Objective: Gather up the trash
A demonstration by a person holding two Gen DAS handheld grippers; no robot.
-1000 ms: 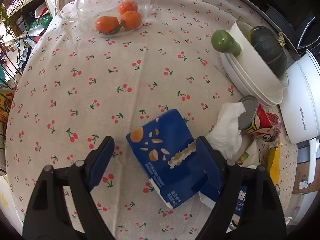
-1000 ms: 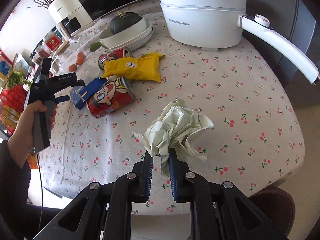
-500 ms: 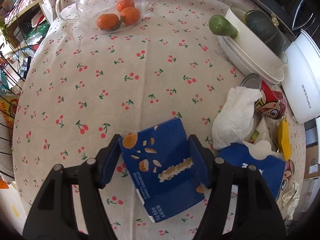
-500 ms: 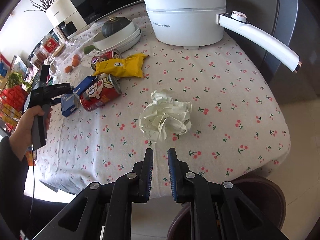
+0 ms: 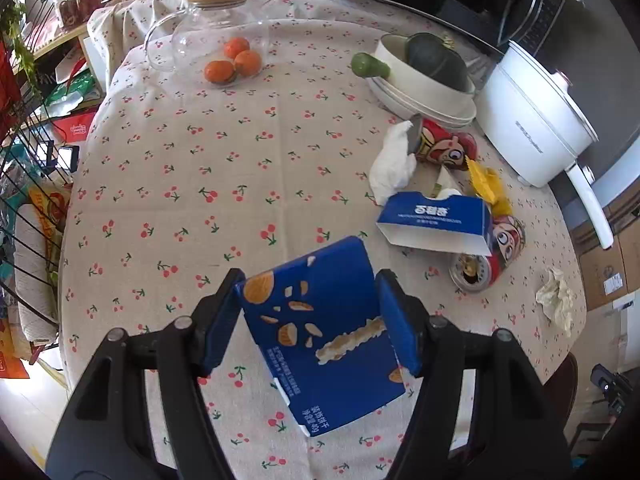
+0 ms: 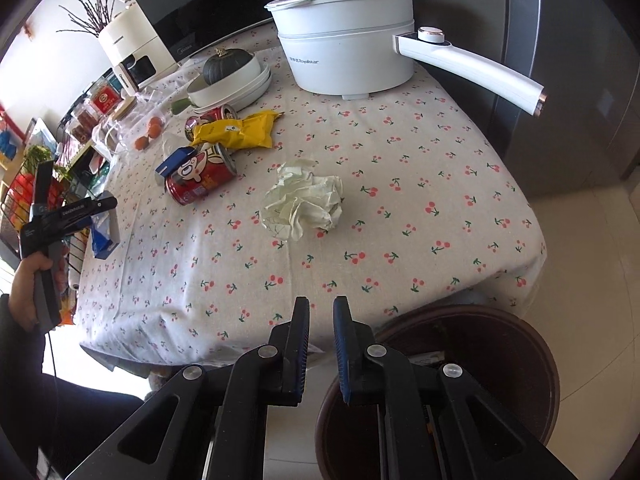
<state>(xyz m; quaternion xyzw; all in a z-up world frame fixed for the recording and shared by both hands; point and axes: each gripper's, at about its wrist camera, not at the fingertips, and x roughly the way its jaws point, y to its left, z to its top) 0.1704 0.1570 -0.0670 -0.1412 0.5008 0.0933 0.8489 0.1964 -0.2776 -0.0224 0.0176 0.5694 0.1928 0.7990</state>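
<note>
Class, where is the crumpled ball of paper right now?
In the right wrist view, the crumpled paper lies mid-table on the cherry tablecloth, right of the red can.

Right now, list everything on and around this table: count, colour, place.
biscuit box: one, blue, clamped between the left fingers above the table
open carton: one, blue and white, lying against a can
cans: two, red, on their sides among the litter
yellow wrapper: one, between the cans
white tissue: one, beside the far can
crumpled paper: one, pale, alone on the cloth
oranges: three, under a clear glass jug
squash: one, dark green, in stacked white dishes
electric pot: one, white, far edge
bin: one, brown, on the floor by the table
left gripper: black, gripping the box
right gripper: black, shut, empty, over the bin's edge
</note>
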